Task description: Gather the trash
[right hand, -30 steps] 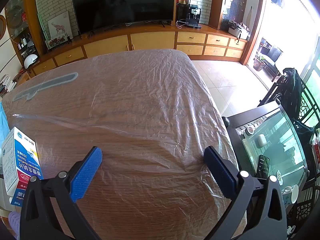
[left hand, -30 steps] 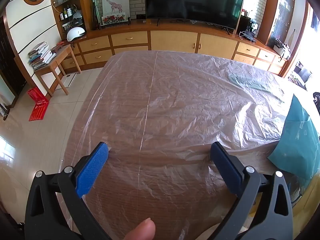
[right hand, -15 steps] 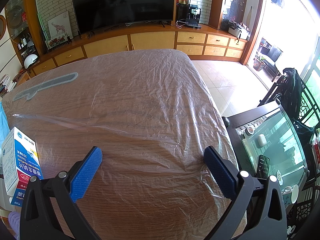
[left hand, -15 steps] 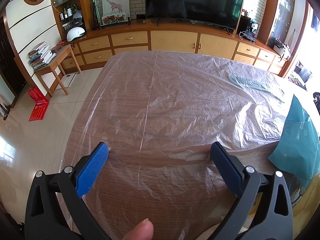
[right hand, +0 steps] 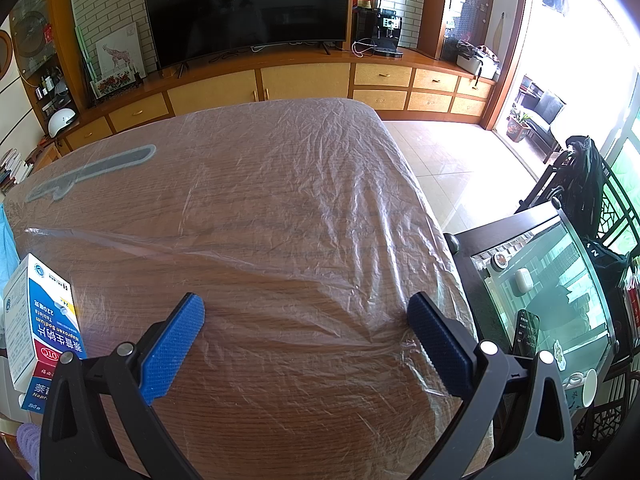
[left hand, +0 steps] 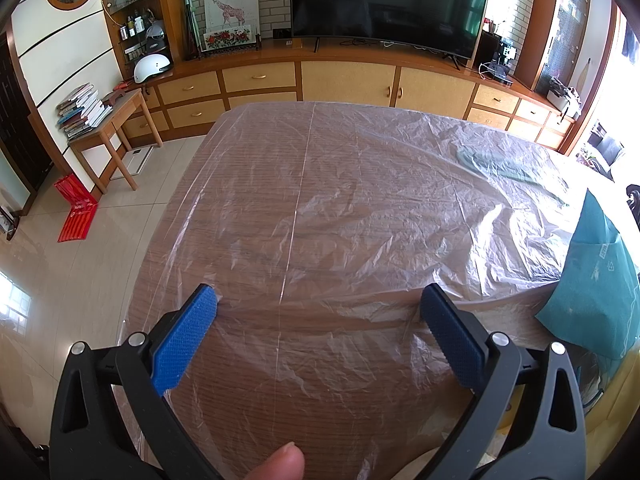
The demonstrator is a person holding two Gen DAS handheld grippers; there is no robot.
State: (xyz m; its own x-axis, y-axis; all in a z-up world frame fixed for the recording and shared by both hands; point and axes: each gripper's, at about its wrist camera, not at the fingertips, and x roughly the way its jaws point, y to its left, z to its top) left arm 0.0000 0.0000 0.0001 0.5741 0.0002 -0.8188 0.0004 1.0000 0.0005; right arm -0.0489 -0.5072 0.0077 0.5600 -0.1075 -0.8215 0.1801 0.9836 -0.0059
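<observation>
Grippers hover over a wooden table (left hand: 248, 412) draped in crinkled clear plastic sheeting (left hand: 360, 208), both spread wide and holding nothing. In the left wrist view, the left gripper (left hand: 318, 308) hangs above the near edge of the table, its blue pads (left hand: 184, 344) well apart with only sheeting between them; a fingertip (left hand: 282, 462) shows at the bottom of the frame, behind the jaws. Ahead and to the right of this gripper, a long grey-green strip (left hand: 504, 168) lies under or on the plastic, which of the two cannot be told. Off the right finger, a teal bag (left hand: 596, 280) sits at the table's edge, printed with pale symbols too small to read. In the right wrist view, the right gripper (right hand: 306, 312) is likewise open to its full span over bare sheeting, touching nothing. Just beside its left finger stands a white-and-blue medicine box (right hand: 36, 320), seen upside down, reading "Naproxen Sodium Tablets", with Chinese characters, a red "OTC" oval and "220". Below the box, at the frame's lower left corner, a ribbed lilac object (right hand: 28, 440) is partly visible. Far ahead and left of this gripper lies the same grey-green strip. To the right of the gripper, beyond the table's edge, is a glass-topped side table (right hand: 560, 280).
</observation>
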